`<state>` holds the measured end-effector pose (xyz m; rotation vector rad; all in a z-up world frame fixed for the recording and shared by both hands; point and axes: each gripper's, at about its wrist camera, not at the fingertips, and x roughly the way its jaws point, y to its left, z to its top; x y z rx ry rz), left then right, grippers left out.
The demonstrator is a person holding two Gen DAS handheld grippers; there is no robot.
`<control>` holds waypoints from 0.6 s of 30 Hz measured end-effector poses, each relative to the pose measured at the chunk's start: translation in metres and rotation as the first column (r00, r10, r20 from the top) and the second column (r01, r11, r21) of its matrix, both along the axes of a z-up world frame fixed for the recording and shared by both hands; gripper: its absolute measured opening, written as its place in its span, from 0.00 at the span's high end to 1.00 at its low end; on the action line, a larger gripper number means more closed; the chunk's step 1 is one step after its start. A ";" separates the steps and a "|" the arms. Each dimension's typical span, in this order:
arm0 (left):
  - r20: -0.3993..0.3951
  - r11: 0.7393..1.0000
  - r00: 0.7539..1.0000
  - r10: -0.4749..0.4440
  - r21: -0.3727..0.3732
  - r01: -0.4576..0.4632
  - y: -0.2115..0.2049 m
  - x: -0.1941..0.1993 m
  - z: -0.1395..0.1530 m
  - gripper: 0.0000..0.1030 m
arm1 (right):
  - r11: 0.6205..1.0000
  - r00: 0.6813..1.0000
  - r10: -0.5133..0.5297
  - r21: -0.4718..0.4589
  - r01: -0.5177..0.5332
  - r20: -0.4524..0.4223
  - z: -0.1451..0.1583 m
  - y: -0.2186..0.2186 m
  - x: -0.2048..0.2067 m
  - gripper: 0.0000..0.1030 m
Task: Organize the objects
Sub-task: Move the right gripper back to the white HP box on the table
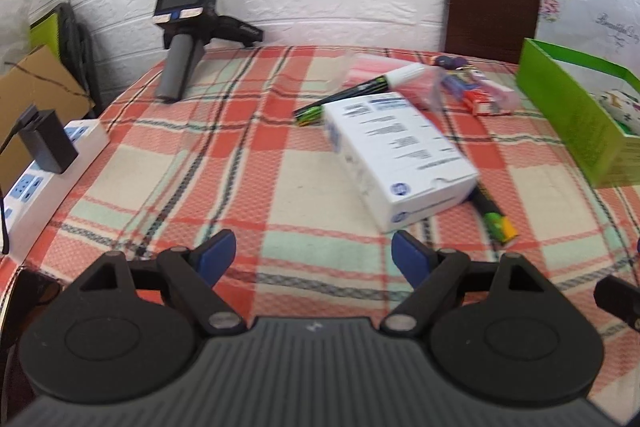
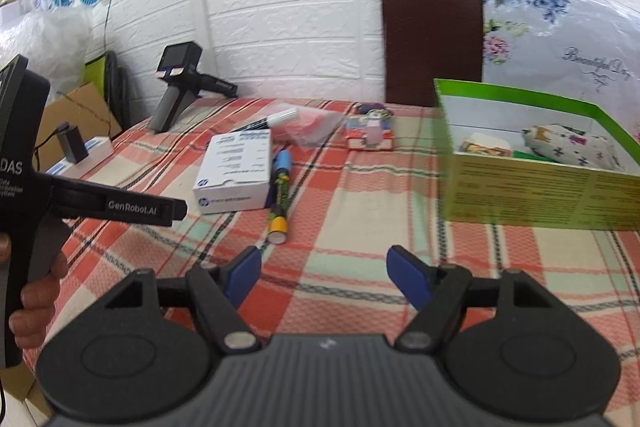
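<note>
1. Here both the left gripper (image 1: 314, 255) and right gripper (image 2: 324, 273) hover with fingers apart, empty.
2. The white box (image 2: 234, 171) lies mid-desk, the green box (image 2: 540, 195) near the right edge.

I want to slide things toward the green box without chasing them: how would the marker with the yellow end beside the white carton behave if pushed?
The marker looks round, so it may well roll on the checked cloth. It lies against the white carton, which probably blocks rolling that way. It seems rigid and light.

Black hand-held gripper (image 1: 314, 255), blue pads (image 1: 218, 253)
</note>
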<state>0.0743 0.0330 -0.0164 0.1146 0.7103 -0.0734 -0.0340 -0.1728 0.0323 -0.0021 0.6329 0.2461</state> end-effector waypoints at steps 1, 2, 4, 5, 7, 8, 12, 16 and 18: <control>-0.001 1.000 1.000 0.012 0.001 -0.012 0.005 0.003 -0.002 0.16 | 1.000 1.000 0.016 -0.009 -0.016 -0.006 -0.002 0.005 0.002 0.30; 0.001 1.000 1.000 0.024 0.004 -0.024 0.010 0.006 -0.004 0.15 | 0.999 1.000 0.028 -0.016 -0.029 -0.011 -0.004 0.009 0.003 0.30; 0.016 0.998 0.998 0.060 0.032 -0.061 0.019 0.012 -0.010 0.13 | 0.998 0.998 0.061 -0.031 -0.062 -0.020 -0.008 0.018 0.007 0.29; 0.027 0.995 0.996 0.084 0.059 -0.086 0.024 0.015 -0.015 0.13 | 0.996 0.997 0.077 -0.042 -0.077 -0.021 -0.010 0.023 0.008 0.28; 0.051 0.991 0.992 0.116 0.066 -0.119 0.037 0.021 -0.027 0.02 | 0.992 0.994 0.105 -0.070 -0.106 -0.016 -0.014 0.033 0.012 0.24; 0.072 0.992 0.990 0.121 0.030 -0.123 0.046 0.022 -0.031 0.00 | 0.990 0.993 0.116 -0.082 -0.116 -0.009 -0.015 0.038 0.014 0.22; 0.097 0.992 0.988 0.118 -0.061 -0.112 0.059 0.022 -0.035 0.00 | 0.981 0.988 0.149 -0.131 -0.142 0.041 -0.022 0.057 0.033 0.14; 0.105 0.991 0.988 0.116 -0.084 -0.107 0.061 0.021 -0.034 0.00 | 0.972 0.979 0.184 -0.162 -0.168 0.087 -0.022 0.076 0.058 0.13; 0.109 0.990 0.987 0.116 -0.096 -0.106 0.062 0.021 -0.035 0.00 | 0.967 0.977 0.187 -0.196 -0.165 0.100 -0.024 0.088 0.074 0.13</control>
